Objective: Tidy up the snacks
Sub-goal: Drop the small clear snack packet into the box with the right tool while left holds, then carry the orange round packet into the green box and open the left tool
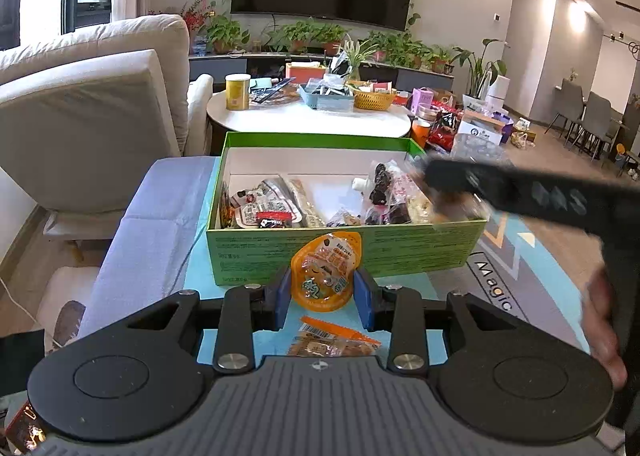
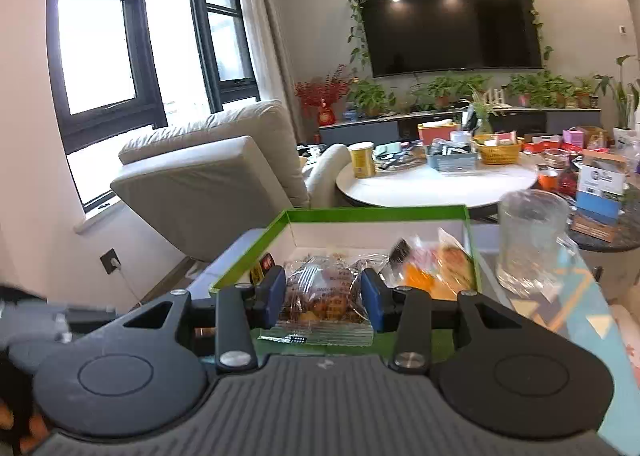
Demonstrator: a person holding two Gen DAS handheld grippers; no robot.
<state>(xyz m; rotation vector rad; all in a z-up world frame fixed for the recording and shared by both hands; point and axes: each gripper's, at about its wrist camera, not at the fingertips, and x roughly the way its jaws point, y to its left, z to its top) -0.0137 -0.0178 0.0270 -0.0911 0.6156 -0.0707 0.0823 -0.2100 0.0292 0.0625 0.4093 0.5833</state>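
Note:
A green box point(image 1: 280, 256) with a white inside holds several snack packets. My left gripper point(image 1: 323, 296) is shut on an orange jelly cup point(image 1: 325, 270) just in front of the box's near wall. A clear packet with an orange strip point(image 1: 336, 342) lies on the mat below it. My right gripper point(image 2: 323, 298) is shut on a clear-wrapped brown pastry packet point(image 2: 322, 298) above the near edge of the green box point(image 2: 256, 252). In the left wrist view the right gripper's body shows blurred over the box's right end point(image 1: 500, 186).
A clear plastic jar point(image 2: 532, 240) stands right of the box on a patterned mat point(image 1: 512, 268). A white round table point(image 1: 308, 118) with a yellow can, baskets and clutter stands behind. A beige sofa point(image 1: 88, 104) is at left.

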